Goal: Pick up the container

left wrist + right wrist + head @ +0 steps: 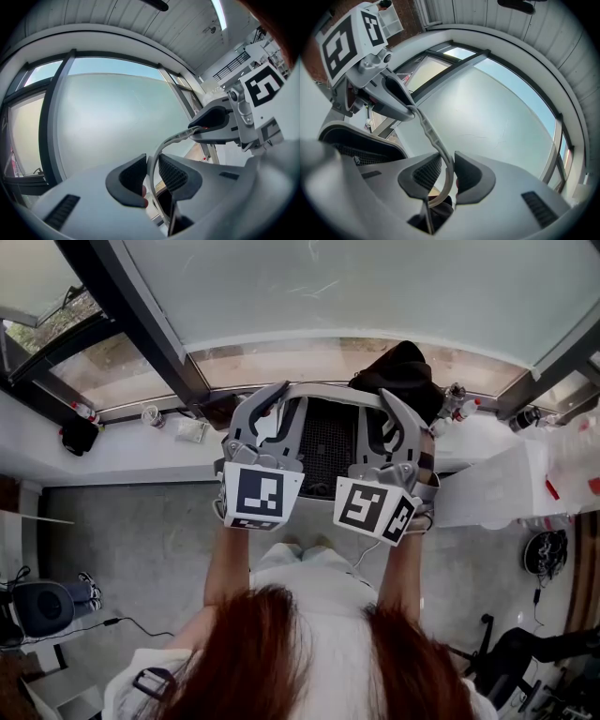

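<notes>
The container (328,442) is held up in the air before the window (375,287). Its pale rim (164,145) is clamped at one side by the left hand-held gripper (151,174) and at the other by the right hand-held gripper (448,174).

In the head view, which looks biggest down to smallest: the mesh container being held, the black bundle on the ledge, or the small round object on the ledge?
1. mesh container, though it is held nearer the camera, which flatters it
2. black bundle
3. small round object, clearly the smallest
</notes>
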`<state>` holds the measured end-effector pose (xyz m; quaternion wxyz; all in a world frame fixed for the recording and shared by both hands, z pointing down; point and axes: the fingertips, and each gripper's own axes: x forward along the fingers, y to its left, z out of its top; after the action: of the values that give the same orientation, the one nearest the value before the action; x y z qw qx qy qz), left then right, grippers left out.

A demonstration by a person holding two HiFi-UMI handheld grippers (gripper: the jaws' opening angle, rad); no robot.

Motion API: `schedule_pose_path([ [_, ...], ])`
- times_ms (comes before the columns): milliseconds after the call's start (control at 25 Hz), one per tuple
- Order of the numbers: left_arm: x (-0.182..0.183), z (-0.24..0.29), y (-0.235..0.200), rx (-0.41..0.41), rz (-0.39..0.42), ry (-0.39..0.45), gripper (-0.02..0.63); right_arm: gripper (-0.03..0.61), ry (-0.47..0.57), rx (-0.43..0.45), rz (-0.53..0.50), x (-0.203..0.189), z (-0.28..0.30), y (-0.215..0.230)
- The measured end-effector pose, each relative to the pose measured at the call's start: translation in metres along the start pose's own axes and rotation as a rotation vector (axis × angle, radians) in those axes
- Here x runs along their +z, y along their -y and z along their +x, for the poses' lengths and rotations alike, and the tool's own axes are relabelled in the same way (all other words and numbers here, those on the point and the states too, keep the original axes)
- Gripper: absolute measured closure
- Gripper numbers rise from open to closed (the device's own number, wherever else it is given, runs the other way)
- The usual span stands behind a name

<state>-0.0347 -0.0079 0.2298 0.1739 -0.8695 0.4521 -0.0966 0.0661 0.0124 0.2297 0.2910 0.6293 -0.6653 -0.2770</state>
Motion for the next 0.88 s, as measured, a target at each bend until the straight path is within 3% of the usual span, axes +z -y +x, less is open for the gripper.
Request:
schedule_pose_path([
  [880,0.0070,-0.0019,0.0078,-0.020,0.013,0.005,0.522,0.480,-0.018,-0.013,0.010,-0.0036,-0.0096,0.0054],
])
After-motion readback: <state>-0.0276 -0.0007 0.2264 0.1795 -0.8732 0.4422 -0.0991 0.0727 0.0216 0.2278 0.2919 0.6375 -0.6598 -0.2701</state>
